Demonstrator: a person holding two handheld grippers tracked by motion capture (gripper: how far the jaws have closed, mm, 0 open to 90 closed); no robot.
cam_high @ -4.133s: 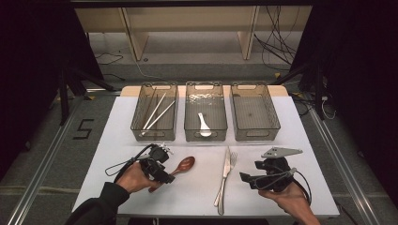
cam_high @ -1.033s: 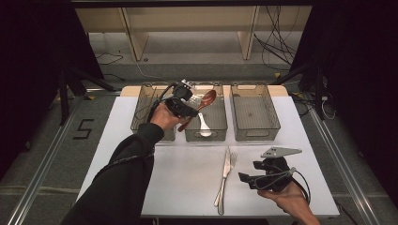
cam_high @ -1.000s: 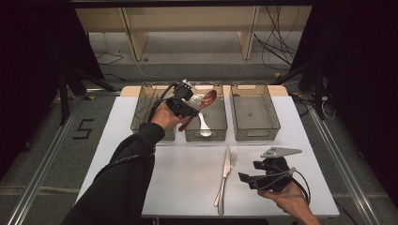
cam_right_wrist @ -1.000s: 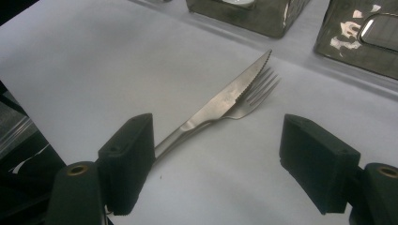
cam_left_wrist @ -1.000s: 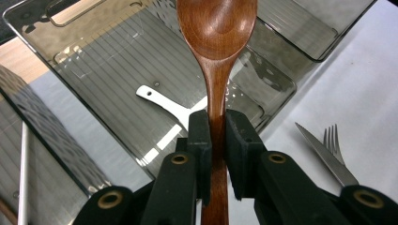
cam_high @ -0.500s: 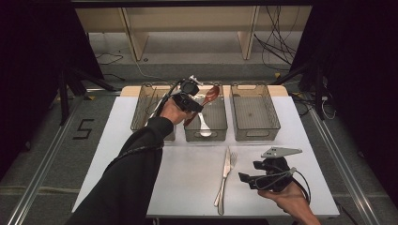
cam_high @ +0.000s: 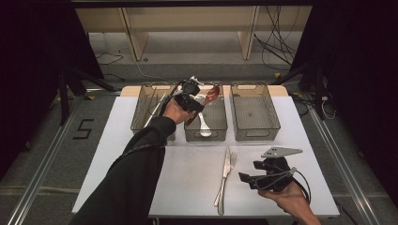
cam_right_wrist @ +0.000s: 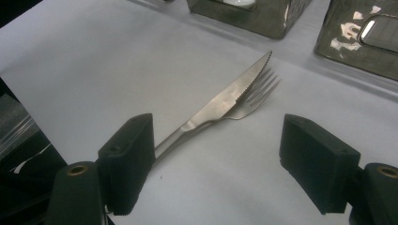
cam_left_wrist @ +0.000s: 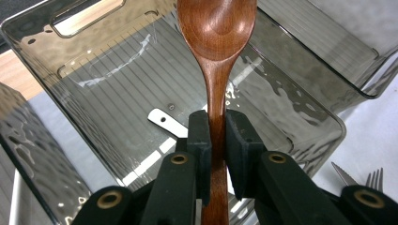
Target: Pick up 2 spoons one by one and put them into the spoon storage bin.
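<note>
The left claw (cam_left_wrist: 213, 136) is clamped on the neck of a wooden spoon (cam_left_wrist: 217, 42), held above the middle bin (cam_high: 220, 129). The spoon looks light, rigid and smooth, so this grip near the bowl suits it. The right claw (cam_right_wrist: 218, 164) sits apart near knife (cam_right_wrist: 211, 110) and fork (cam_right_wrist: 256, 96).

Three bins (cam_high: 252, 110) behind knife (cam_high: 224, 173) and fork (cam_high: 231, 161), side by side on table (cam_high: 187, 178).

My left arm stretches far forward across the table, sleeve dark, hand wrapped round the left gripper (cam_high: 199, 101), its jaws clamped tight on a wooden spoon (cam_left_wrist: 217, 56) that points away from me. My right hand rests low near me, right gripper (cam_right_wrist: 218, 164) aimed leftward, jaws standing wide apart.
</note>
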